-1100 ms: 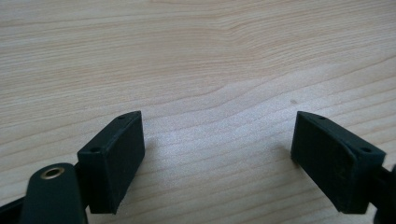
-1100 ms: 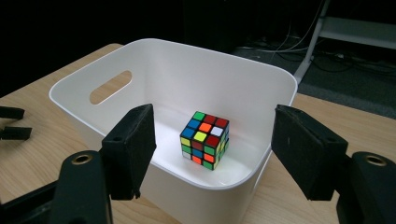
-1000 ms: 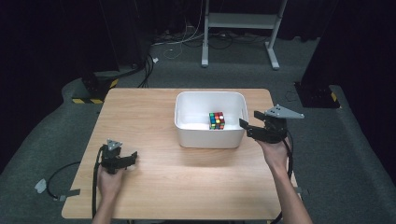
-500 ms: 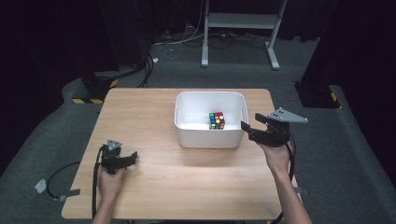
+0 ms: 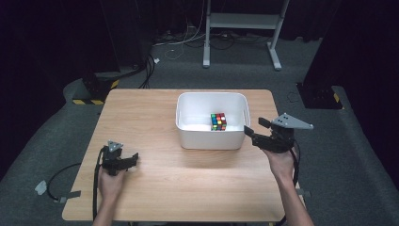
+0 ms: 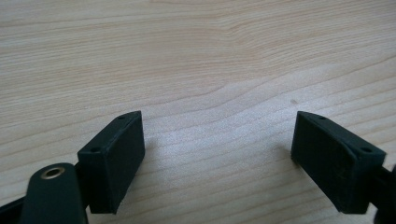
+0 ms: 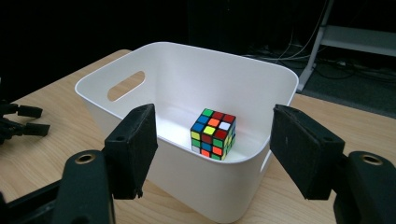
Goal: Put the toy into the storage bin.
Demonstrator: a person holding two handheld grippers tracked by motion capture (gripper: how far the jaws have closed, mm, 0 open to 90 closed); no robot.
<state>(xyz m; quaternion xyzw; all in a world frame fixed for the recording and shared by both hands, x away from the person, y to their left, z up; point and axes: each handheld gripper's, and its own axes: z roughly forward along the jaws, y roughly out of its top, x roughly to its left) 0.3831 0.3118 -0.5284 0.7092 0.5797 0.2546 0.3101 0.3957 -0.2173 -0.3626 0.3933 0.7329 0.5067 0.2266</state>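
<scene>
A scrambled puzzle cube (image 5: 218, 121) (image 7: 213, 133) lies on the floor of a white plastic bin (image 5: 188, 136) (image 7: 187, 60) at the middle of the wooden table (image 5: 141, 108). My right gripper (image 5: 254, 131) (image 7: 214, 156) hovers open just outside the bin's right wall, its jaws wide apart and aimed at the cube, with nothing between them. My left gripper (image 5: 132, 157) (image 6: 217, 158) rests low on the table near the front left, open, with only bare wood (image 6: 196, 60) between its jaws.
The bin has a cut-out handle (image 7: 125, 85) in its far wall. Past the table's far edge stand a white metal frame (image 5: 240, 28) and loose cables (image 5: 179, 47) on grey carpet. A cable (image 5: 56, 183) trails off the table's left side.
My right gripper has drifted slightly back and down, away from the bin's rim. The left gripper and the cube have stayed put.
</scene>
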